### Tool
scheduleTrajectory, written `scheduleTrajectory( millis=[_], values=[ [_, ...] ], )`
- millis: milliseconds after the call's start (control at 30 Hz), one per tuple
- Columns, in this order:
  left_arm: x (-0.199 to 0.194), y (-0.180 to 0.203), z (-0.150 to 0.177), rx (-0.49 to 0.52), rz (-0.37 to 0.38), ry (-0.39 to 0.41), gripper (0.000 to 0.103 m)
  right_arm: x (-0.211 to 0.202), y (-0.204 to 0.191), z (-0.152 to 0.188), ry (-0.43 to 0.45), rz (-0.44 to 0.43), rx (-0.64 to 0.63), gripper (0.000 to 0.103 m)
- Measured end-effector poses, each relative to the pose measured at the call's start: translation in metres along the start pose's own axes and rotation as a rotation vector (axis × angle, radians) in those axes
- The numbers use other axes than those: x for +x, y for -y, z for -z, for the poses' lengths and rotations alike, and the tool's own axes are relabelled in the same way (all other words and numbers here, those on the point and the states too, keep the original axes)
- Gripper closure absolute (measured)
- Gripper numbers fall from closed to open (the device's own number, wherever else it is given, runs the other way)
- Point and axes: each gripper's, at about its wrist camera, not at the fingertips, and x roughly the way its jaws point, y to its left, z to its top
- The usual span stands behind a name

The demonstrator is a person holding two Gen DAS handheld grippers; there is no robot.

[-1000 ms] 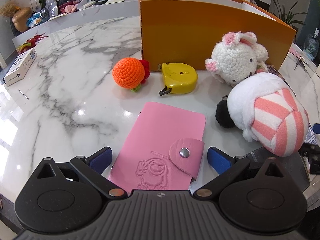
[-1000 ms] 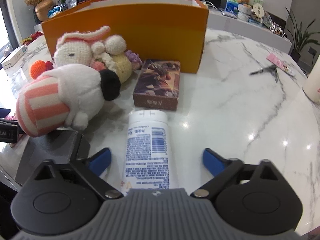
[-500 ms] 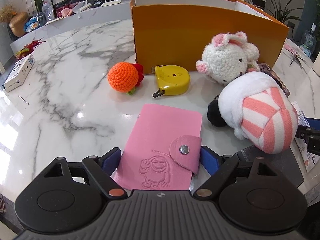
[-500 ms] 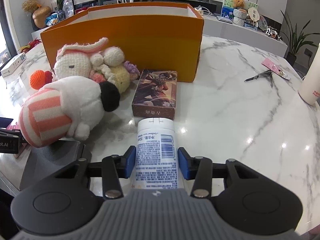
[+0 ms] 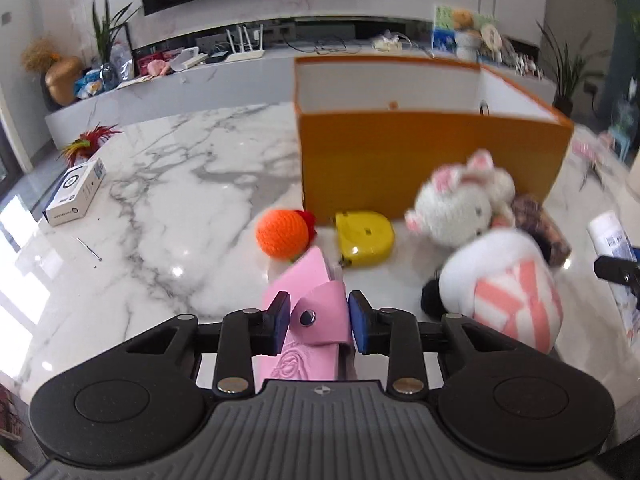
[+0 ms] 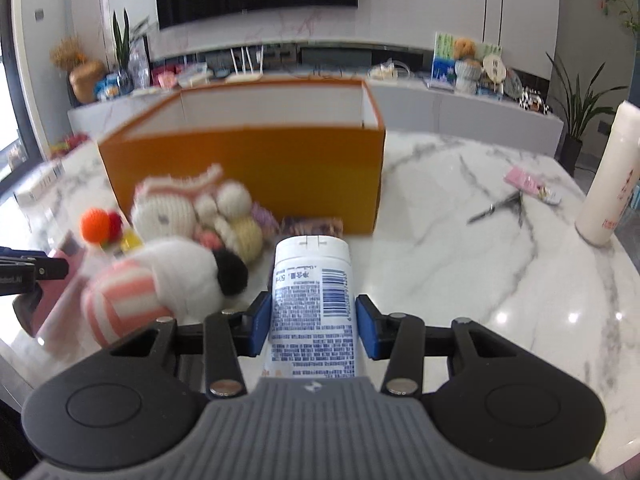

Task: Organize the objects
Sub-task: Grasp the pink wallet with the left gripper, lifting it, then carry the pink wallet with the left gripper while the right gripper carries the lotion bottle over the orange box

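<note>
My left gripper [image 5: 314,322] is shut on a pink card holder [image 5: 306,312] and holds it lifted and tilted above the marble table [image 5: 168,208]. My right gripper [image 6: 311,324] is shut on a white tube with a blue printed label [image 6: 312,292], also lifted. The open orange box [image 5: 432,160] stands beyond both; it also shows in the right wrist view [image 6: 248,168]. Its inside looks white; its floor is hidden.
On the table lie an orange crochet ball [image 5: 282,233], a yellow tape measure [image 5: 364,236], a white crochet bunny [image 5: 460,204], a pink-striped plush [image 5: 508,284] and a dark card box [image 6: 312,225]. Scissors [image 6: 496,208] and a tall white bottle [image 6: 608,176] are at the right.
Both grippers closed on their objects and rose from the table: the left lifted the pink card holder, which now hangs tilted, the right lifted the white tube. The box interior now shows.
</note>
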Motion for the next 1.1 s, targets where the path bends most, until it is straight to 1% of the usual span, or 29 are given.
scheduleTrajectory(
  millis=[67, 133, 333, 400, 500, 567, 700, 767, 833, 1100],
  values=[
    [0.007, -0.009, -0.004, -0.04, 0.046, -0.046, 0.066, -0.001, 0.0, -0.002, 0.005, -0.004, 0.006, 0.056],
    [0.013, -0.017, -0.003, -0.08, 0.086, -0.073, 0.063, 0.001, 0.0, -0.002, -0.005, -0.006, 0.007, 0.056],
    [0.015, -0.015, 0.002, -0.068, 0.084, -0.066, 0.063, 0.003, 0.0, -0.002, -0.009, -0.013, 0.02, 0.056],
    [0.014, -0.013, 0.002, -0.064, 0.079, -0.06, 0.066, 0.003, 0.001, -0.001, -0.009, -0.012, 0.025, 0.056],
    [0.013, -0.016, 0.001, -0.077, 0.078, -0.052, 0.067, 0.004, 0.002, 0.0, -0.011, -0.011, 0.032, 0.056],
    [0.01, -0.017, 0.0, -0.087, 0.081, -0.036, 0.067, 0.004, 0.002, 0.0, -0.014, -0.012, 0.032, 0.055],
    [-0.005, -0.016, -0.004, -0.067, 0.056, 0.048, 0.067, 0.005, 0.001, 0.0, -0.015, -0.015, 0.03, 0.055],
    [-0.011, -0.016, -0.006, -0.069, 0.062, 0.083, 0.067, 0.004, 0.0, 0.0, -0.011, -0.015, 0.029, 0.055],
    [-0.016, -0.017, -0.009, -0.072, 0.077, 0.101, 0.067, 0.003, 0.001, -0.001, -0.007, -0.014, 0.032, 0.055],
    [-0.031, -0.007, -0.016, -0.04, 0.097, 0.159, 0.067, -0.002, -0.002, -0.004, 0.012, -0.015, 0.025, 0.055]
  ],
)
